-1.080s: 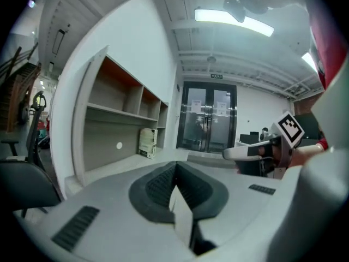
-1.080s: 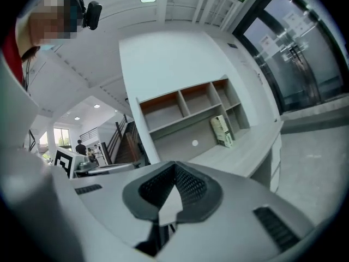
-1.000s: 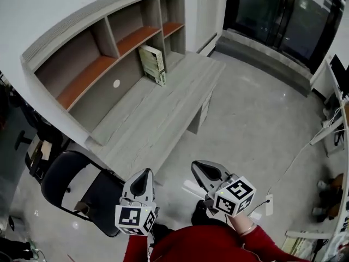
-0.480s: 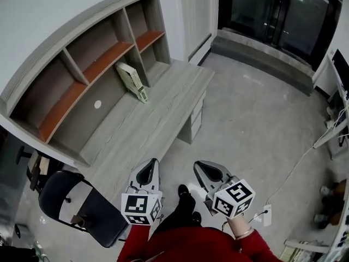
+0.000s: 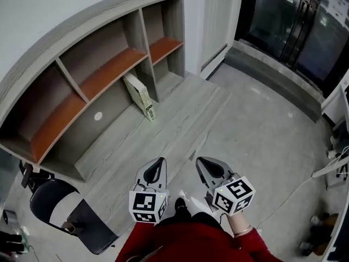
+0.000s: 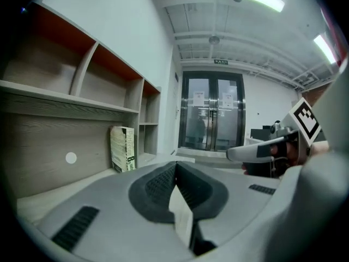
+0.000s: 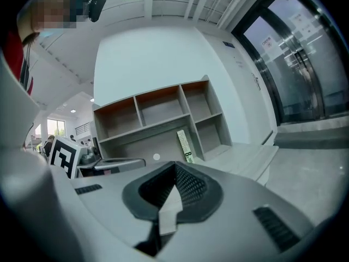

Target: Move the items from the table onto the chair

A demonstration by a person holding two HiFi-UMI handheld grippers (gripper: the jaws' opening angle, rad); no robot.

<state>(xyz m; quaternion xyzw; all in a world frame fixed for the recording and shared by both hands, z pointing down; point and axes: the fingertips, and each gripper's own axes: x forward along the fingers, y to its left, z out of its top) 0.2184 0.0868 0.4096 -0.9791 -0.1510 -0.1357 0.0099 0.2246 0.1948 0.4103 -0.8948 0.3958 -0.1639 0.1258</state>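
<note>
A pale green-and-white box (image 5: 139, 96) leans upright against a shelf divider on the grey wooden desk (image 5: 163, 130); it also shows as the box (image 6: 122, 148) and the box (image 7: 185, 138). A black chair (image 5: 60, 214) stands at the lower left, beside the desk's near end. My left gripper (image 5: 160, 164) hangs shut and empty over the desk's near edge, far short of the box. My right gripper (image 5: 202, 162) floats beside it, also shut and empty. Each gripper view shows its own jaws closed together: left gripper (image 6: 175, 166), right gripper (image 7: 175, 169).
An open shelf unit (image 5: 103, 64) with orange boards backs the desk. Grey floor (image 5: 262, 146) lies to the right, with glass doors (image 5: 294, 21) beyond. A white cable (image 5: 305, 179) runs across the floor at right. The person's red sleeves (image 5: 191, 242) fill the bottom.
The view has shifted toward the desk: the box and shelves sit nearer and more central, and the chair has slid to the lower left. Both grippers stay shut, side by side.
</note>
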